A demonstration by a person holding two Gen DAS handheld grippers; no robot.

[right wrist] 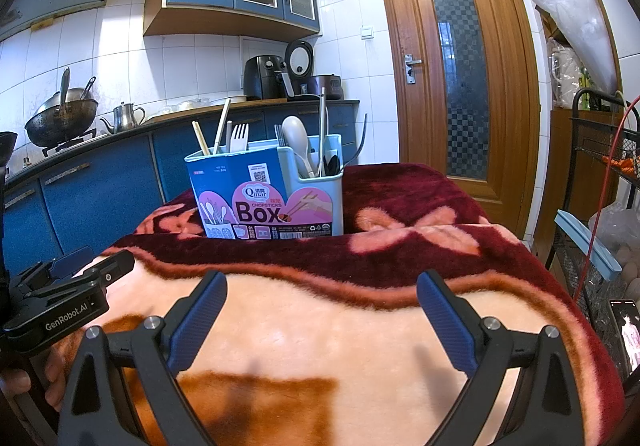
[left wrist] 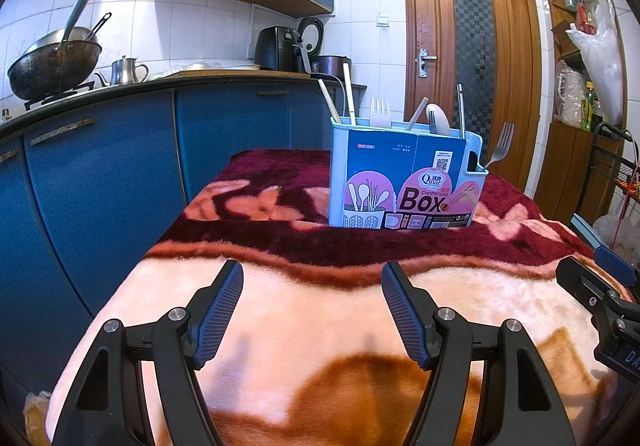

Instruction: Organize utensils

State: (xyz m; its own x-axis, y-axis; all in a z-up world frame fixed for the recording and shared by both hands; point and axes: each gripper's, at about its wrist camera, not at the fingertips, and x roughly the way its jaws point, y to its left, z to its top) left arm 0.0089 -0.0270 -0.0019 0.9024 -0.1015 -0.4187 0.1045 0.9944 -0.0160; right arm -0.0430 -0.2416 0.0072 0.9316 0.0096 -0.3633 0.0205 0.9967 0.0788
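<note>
Utensil box (left wrist: 404,181) upright on blanket (left wrist: 320,326), 12 o'clock from both grippers, well apart. Forks, spoon, chopsticks inside. Left gripper (left wrist: 312,278) wide open, empty. Right gripper (right wrist: 322,286) wide open, empty.

The left gripper (left wrist: 312,274) has its two fingers (left wrist: 224,310) wide apart, and nothing is between them. It tips a little downward. The right gripper (right wrist: 322,282) sits just beside it, also tipped a little down, with its fingers (right wrist: 444,318) spread wide and nothing between them. A hand (right wrist: 38,378) shows behind the left gripper's body.
</note>
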